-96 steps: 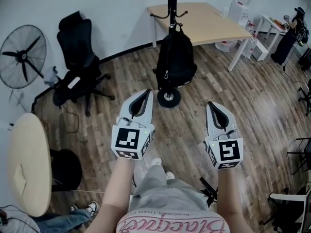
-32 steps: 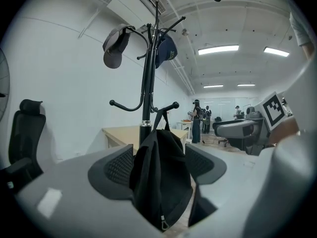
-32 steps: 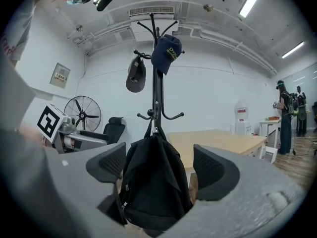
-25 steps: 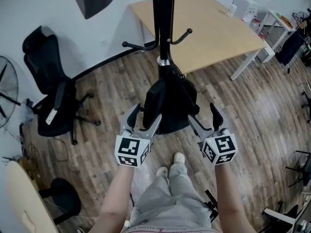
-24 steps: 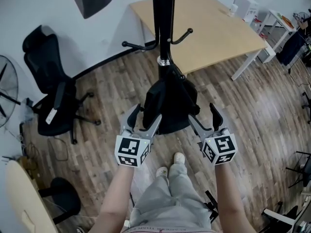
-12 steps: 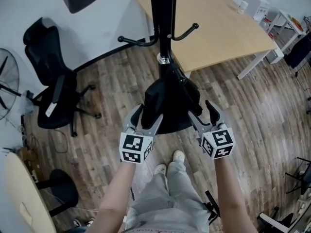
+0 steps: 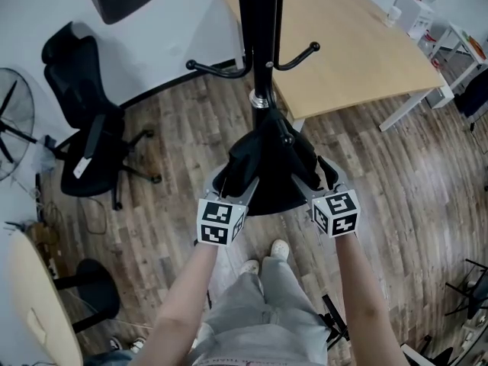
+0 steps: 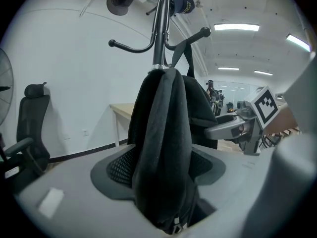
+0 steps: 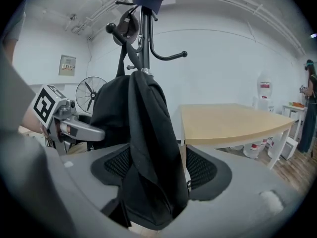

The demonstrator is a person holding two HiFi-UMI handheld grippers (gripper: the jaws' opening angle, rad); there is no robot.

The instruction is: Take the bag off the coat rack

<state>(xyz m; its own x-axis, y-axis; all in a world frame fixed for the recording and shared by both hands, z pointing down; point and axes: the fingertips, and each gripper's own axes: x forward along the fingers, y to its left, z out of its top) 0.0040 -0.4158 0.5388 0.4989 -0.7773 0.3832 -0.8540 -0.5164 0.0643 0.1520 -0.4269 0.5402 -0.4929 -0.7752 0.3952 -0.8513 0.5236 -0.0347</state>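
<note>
Left tongs closer; bag black, slumped

Bright, even light from ceiling strip lamps; sharp focus, fisheye curvature, dark corners in gripper views.

Plank floor, wooden desk

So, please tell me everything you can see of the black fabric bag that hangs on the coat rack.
The black fabric bag looks soft and matte, slumped in long vertical folds. Its strap runs up to a curved hook of the black metal coat rack, so it hangs against the pole. One side fold stands between the open jaws of the left gripper, which have just been closing; another between those of the right gripper, which have just been opening.
</note>
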